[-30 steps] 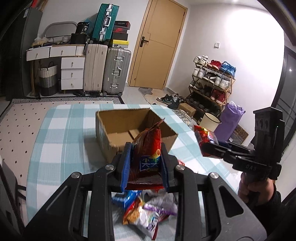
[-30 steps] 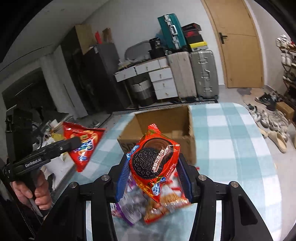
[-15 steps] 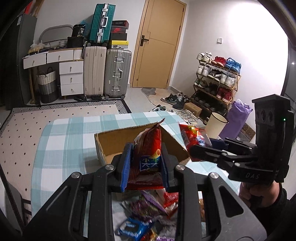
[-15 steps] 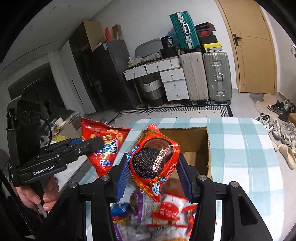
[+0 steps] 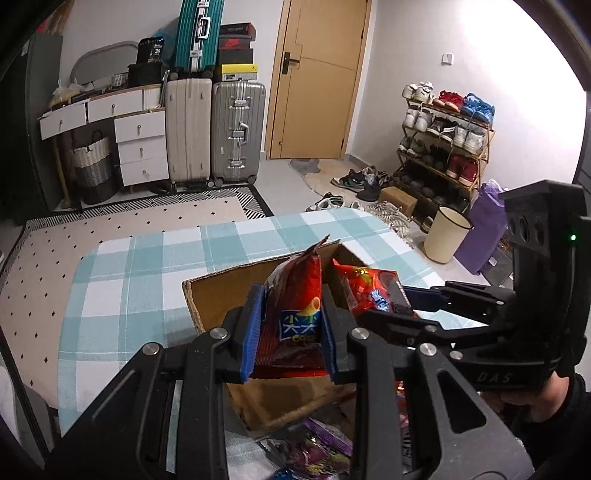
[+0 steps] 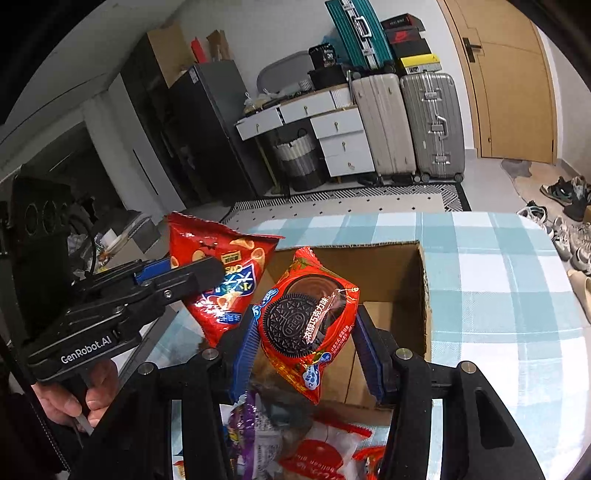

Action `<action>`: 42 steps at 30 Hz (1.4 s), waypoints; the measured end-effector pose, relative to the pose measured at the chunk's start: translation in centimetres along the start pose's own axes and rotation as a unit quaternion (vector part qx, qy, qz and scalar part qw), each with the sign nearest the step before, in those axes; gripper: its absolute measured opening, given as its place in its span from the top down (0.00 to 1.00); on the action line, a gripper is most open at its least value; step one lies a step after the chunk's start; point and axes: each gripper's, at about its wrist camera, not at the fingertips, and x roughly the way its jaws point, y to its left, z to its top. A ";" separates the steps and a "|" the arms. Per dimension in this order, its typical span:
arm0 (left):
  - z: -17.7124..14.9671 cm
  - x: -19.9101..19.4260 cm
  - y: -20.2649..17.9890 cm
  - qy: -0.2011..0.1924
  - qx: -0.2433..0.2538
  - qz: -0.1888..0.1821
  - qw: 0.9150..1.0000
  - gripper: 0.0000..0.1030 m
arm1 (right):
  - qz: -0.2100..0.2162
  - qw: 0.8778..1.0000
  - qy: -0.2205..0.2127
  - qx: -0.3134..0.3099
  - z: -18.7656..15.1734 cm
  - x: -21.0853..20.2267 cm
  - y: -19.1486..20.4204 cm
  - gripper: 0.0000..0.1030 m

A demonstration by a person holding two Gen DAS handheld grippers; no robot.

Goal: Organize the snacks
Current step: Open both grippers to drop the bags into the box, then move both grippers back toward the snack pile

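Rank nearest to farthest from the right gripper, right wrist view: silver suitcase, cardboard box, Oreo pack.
1. Oreo pack, clamped in the right gripper.
2. Cardboard box, just beyond, on the table.
3. Silver suitcase, upright by the far wall, near the door.

Ahead of you, beyond the counter (image 5: 140, 266) with its teal-and-white check cloth, a beige suitcase (image 5: 188, 129) and a silver suitcase (image 5: 238, 131) stand side by side against the wall, with a teal suitcase (image 5: 197, 33) up on top. To their right you see a closed wooden door (image 5: 317, 77), and further right a shoe rack (image 5: 443, 147) full of shoes with a cream bin (image 5: 445, 238) near its foot. Left of the suitcases sits a white drawer unit (image 5: 140, 147) beside a woven basket (image 5: 92, 162).
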 end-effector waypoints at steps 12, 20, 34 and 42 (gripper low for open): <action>0.0 4.4 1.6 0.014 -0.005 0.015 1.000 0.46 | -0.044 0.999 0.005 -0.023 0.2 3.2 -0.7 0.35; 0.2 3.0 1.5 -0.007 -0.005 0.025 1.000 0.35 | -0.049 0.998 -0.022 -0.029 0.3 1.2 -0.8 0.25; -1.2 -4.7 0.0 -0.039 -0.005 0.052 0.998 0.23 | -0.064 0.996 -0.053 -0.043 -0.8 -4.9 2.0 0.23; -3.5 -9.2 -0.8 -0.045 -0.010 0.065 0.997 0.09 | -0.074 0.993 -0.071 -0.063 -2.9 -9.4 4.5 0.16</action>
